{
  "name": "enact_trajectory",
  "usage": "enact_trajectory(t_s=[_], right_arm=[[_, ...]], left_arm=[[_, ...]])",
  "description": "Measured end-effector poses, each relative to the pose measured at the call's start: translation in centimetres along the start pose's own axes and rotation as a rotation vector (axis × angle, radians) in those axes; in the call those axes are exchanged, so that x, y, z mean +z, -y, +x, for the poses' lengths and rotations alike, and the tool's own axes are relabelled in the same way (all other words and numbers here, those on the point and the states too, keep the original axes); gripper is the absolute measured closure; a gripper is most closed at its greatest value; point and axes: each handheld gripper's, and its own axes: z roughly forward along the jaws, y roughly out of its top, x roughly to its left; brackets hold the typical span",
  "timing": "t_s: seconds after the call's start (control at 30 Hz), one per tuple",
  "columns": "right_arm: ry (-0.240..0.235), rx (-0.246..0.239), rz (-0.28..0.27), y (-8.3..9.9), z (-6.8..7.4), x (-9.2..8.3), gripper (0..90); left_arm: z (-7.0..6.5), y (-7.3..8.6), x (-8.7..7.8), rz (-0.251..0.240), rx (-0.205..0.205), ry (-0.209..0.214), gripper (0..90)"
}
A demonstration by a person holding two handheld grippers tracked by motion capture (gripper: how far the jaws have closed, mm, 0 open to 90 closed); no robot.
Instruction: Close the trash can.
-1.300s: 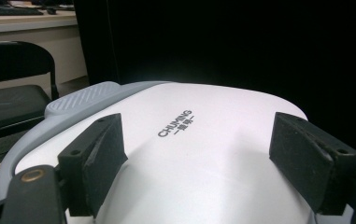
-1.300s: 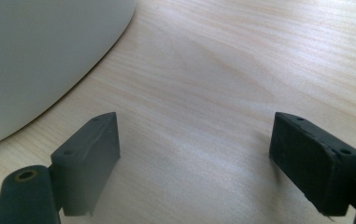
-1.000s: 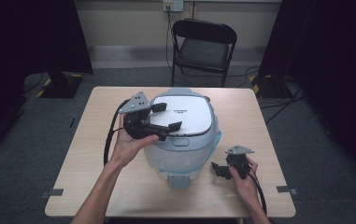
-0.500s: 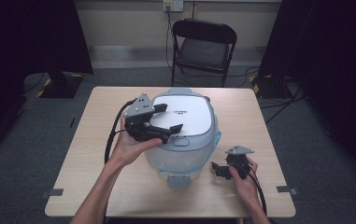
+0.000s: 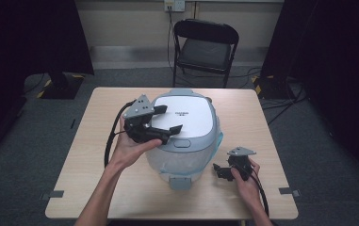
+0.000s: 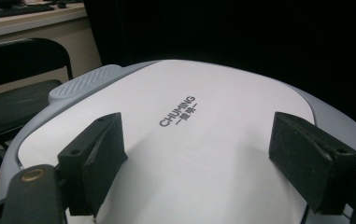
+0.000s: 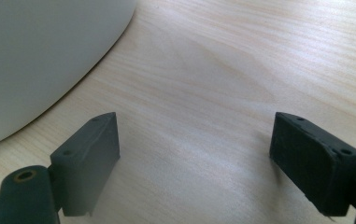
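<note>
High view: a white-lidded, pale blue plastic rice cooker (image 5: 184, 134) stands mid-table on the light wooden table (image 5: 92, 155). The left gripper (image 5: 167, 120) hovers over the lid's left part, jaws spread; the right gripper (image 5: 220, 170) rests on the table just right of the cooker.

Left gripper view: spread jaws flank the lid (lettered CHUMING).

Right gripper view: jaws spread over bare wood, the cooker's wall beside them.

A light wooden desk (image 5: 97, 155) carries a white-lidded rice cooker (image 5: 189, 141) at its middle; the right gripper (image 5: 220, 172) rests on the wood near the front right corner, beside the cooker
</note>
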Motion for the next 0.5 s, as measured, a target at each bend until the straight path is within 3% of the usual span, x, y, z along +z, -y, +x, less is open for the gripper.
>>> enact_trajectory(t_s=[0.13,0.17,0.23,0.27,0.33,0.5], right_arm=[[0.0,0.0,0.0,0.0,0.0,0.0,14.8],[0.0,0.0,0.0,0.0,0.0,0.0,14.8],[0.0,0.0,0.0,0.0,0.0,0.0,14.8],[0.0,0.0,0.0,0.0,0.0,0.0,14.8],[0.0,0.0,0.0,0.0,0.0,0.0,14.8],[0.0,0.0,0.0,0.0,0.0,0.0,14.8]], left_arm=[[0.9,0.4,-0.5,-0.054,-0.078,0.042,19.4],[1.1,0.5,-0.7,-0.071,-0.099,0.041,19.3],[2.1,0.7,-1.9,-0.129,-0.178,0.03,20.1],[2.6,0.8,-2.5,-0.14,-0.192,0.015,21.1],[3.2,1.0,-3.5,-0.134,-0.179,-0.055,20.8],[4.4,1.8,-5.6,-0.121,-0.178,-0.129,20.1]])
